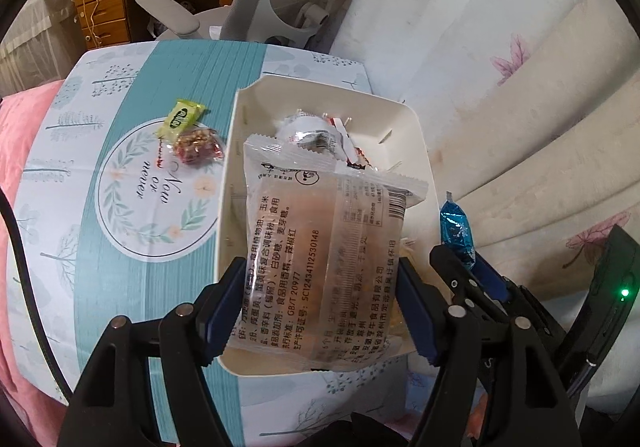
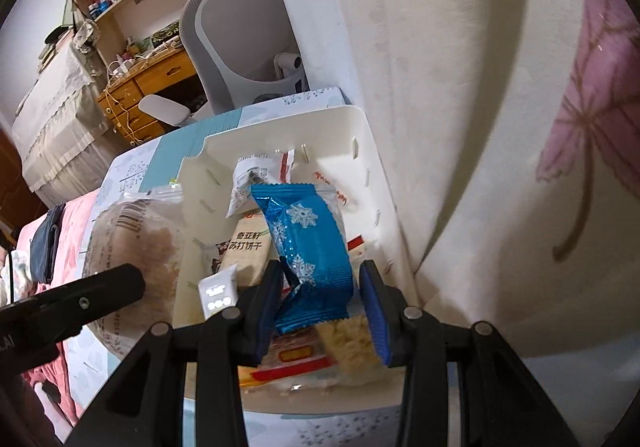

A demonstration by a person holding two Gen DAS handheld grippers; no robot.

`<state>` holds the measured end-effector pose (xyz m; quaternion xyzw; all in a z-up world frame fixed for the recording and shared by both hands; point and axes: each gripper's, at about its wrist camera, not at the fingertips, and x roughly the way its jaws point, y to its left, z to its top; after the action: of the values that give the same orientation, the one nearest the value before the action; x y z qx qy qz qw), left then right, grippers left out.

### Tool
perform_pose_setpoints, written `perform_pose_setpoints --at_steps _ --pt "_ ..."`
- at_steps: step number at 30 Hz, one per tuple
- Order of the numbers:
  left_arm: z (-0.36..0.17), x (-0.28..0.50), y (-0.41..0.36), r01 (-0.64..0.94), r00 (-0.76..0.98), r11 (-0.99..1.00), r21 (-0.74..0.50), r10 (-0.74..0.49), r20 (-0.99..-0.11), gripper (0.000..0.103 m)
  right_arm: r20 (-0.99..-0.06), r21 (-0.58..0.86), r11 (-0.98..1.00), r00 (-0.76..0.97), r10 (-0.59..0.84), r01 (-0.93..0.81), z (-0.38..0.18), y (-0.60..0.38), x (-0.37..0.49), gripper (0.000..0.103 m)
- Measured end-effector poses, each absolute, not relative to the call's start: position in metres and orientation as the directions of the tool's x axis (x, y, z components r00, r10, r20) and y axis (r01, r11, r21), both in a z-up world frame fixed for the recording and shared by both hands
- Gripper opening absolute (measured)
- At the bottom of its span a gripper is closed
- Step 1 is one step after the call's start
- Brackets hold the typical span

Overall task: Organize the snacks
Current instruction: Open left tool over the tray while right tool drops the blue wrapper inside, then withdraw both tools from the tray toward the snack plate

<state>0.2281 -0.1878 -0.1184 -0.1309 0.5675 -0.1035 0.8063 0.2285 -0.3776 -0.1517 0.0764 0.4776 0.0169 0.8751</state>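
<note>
Between left claw (image 1: 320,307): clear packet (image 1: 320,247)

My small table's teal-and-white patterned cloth (image 1: 120,287) carried the white bin (image 1: 416,135), and beside it lay a green candy (image 1: 182,117) touching a red-speckled snack (image 1: 197,146).

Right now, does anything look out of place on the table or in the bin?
Two small snacks, a green candy and a red nut bar, lie loose on the patterned table, left of the white bin holding the rest. Nothing looks spilled or torn.
</note>
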Motion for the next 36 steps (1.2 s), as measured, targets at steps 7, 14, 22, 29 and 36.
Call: perform_pose_setpoints --at_steps 7,14,22,29,36 --pt "-0.112 0.222 -0.203 0.033 0.364 0.958 -0.285 -0.277 -0.889 0.083 -0.851 0.147 0.989 0.514 0.108 0.035 -0.161 -0.391 0.236 0.045" --pt "-0.107 0.213 -0.199 0.011 0.387 0.968 -0.252 -0.237 -0.891 0.083 -0.852 0.178 0.984 0.504 0.139 0.029 -0.164 -0.393 0.233 0.058" --pt "-0.11 0.201 -0.178 -0.044 0.376 0.976 -0.213 -0.181 -0.909 0.083 -0.86 0.222 0.974 0.481 0.171 0.051 -0.171 -0.389 0.225 0.061" --pt "-0.124 0.194 -0.139 -0.118 0.331 0.978 -0.17 -0.123 -0.936 0.083 -0.855 0.254 0.965 0.481 0.194 0.061 -0.175 -0.374 0.215 0.061" --pt "-0.126 0.2 -0.092 -0.131 0.307 0.985 -0.113 -0.068 -0.949 0.083 -0.825 0.271 0.959 0.533 0.186 0.085 -0.164 -0.35 0.209 0.061"
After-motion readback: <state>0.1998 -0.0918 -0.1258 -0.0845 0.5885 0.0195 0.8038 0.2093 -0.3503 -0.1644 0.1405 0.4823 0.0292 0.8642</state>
